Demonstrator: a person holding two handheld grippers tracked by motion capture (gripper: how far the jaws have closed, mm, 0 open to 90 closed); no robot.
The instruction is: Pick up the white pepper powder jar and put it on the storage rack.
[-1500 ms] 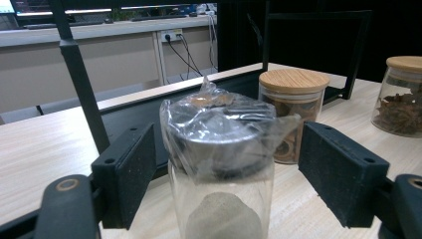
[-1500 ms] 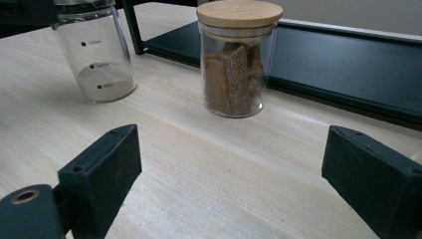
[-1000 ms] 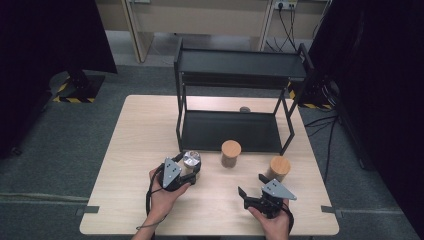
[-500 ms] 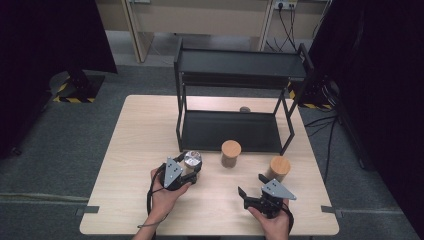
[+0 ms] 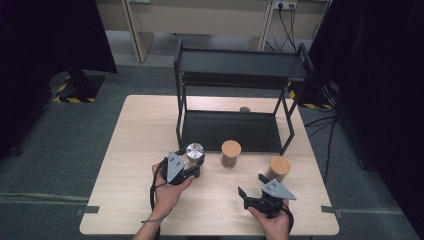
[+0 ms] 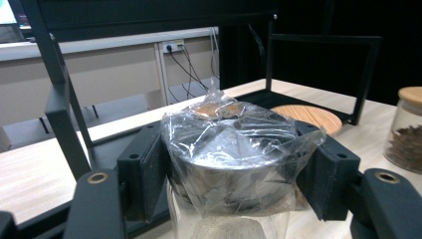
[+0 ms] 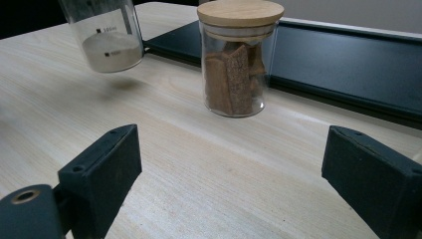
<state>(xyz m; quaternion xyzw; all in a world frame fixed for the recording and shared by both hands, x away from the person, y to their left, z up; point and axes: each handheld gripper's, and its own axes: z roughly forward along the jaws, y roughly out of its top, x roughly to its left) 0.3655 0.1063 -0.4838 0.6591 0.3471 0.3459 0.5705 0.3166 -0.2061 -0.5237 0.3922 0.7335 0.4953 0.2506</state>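
Note:
A glass jar [image 6: 234, 144] with a metal lid under crinkled plastic film holds pale powder. My left gripper [image 6: 234, 174] is shut on it, one pad on each side just under the lid. From above, the jar [image 5: 195, 150] and left gripper [image 5: 194, 160] are at the table's front left of centre. In the right gripper view the jar [image 7: 107, 35] hangs just above the wood over its shadow. My right gripper [image 5: 251, 186] rests near the front right, open [image 7: 231, 144], with bare table between its jaws. It faces a wooden-lidded jar [image 7: 239, 64] of brown pieces.
The black two-level rack [image 5: 240, 70] stands at the back of the wooden table [image 5: 140, 130]. In front of it are the wooden-lidded jar [image 5: 231, 152] and a second one [image 5: 279, 167] beside my right gripper. A small round object [image 5: 245, 109] lies behind the rack's lower shelf.
The left gripper with the jar has shifted slightly toward the rack. The right gripper has stayed in place.

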